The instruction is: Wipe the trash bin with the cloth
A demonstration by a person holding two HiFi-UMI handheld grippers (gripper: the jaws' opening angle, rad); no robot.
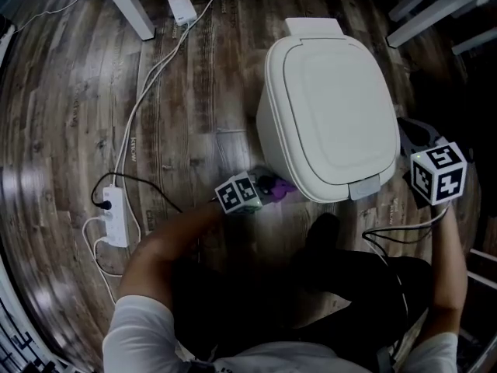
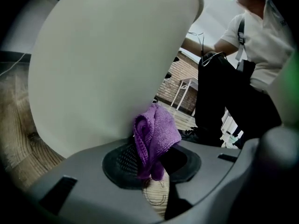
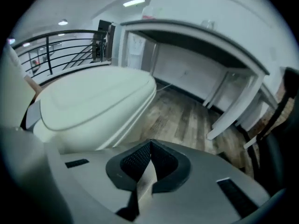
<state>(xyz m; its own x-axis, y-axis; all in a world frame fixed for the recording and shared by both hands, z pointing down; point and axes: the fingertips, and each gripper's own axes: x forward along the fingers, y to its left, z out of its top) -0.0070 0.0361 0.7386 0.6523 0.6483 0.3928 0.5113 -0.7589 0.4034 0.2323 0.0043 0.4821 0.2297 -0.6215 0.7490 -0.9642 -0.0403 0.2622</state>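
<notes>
A white trash bin (image 1: 326, 115) with its lid down stands on the wood floor. My left gripper (image 1: 268, 186) is shut on a purple cloth (image 1: 281, 188) and holds it against the bin's near left side. In the left gripper view the cloth (image 2: 154, 139) bunches between the pads, touching the bin's white wall (image 2: 107, 64). My right gripper (image 1: 419, 158) hovers at the bin's right side, shut and empty. In the right gripper view its fingertips (image 3: 148, 161) meet, with the bin (image 3: 93, 104) to the left.
A white power strip (image 1: 115, 216) with cords lies on the floor at left. A white table leg (image 1: 124, 2) stands at the back left, and white furniture legs (image 1: 435, 10) at the back right. The person's dark legs (image 1: 311, 286) fill the foreground.
</notes>
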